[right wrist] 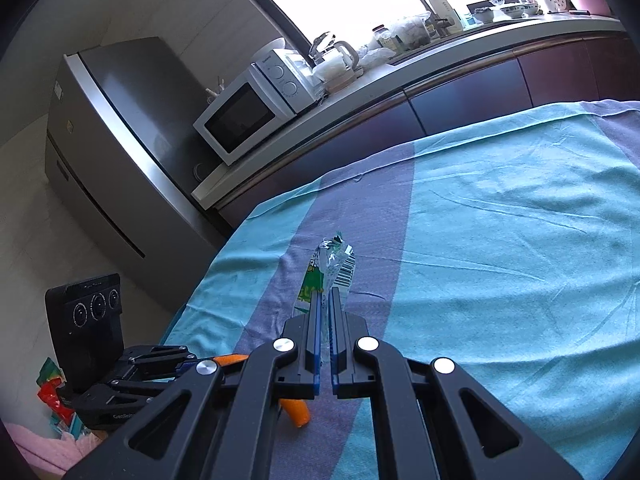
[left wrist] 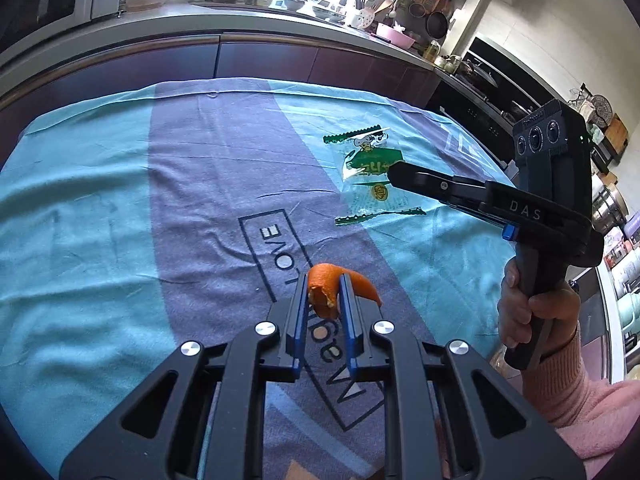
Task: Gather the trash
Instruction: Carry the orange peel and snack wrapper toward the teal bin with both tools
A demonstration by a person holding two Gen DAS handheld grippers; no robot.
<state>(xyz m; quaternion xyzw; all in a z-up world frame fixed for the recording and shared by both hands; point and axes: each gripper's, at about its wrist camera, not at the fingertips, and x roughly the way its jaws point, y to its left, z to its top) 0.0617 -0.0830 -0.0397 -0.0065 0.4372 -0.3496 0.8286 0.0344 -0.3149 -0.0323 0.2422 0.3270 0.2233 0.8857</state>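
Note:
A curled piece of orange peel is pinched between the blue pads of my left gripper, which is shut on it just above the tablecloth. The same peel shows under my right gripper's frame in the right wrist view. A clear snack wrapper with green print is clamped at its edge by my right gripper, held by a hand in a pink sleeve. Seen from the right wrist, the wrapper stands crumpled out of the shut right gripper.
A teal and purple tablecloth covers the table. Behind it runs a dark cabinet front under a cluttered counter with a microwave. A steel fridge stands at the left. Colourful wrappers lie low beside the table's left edge.

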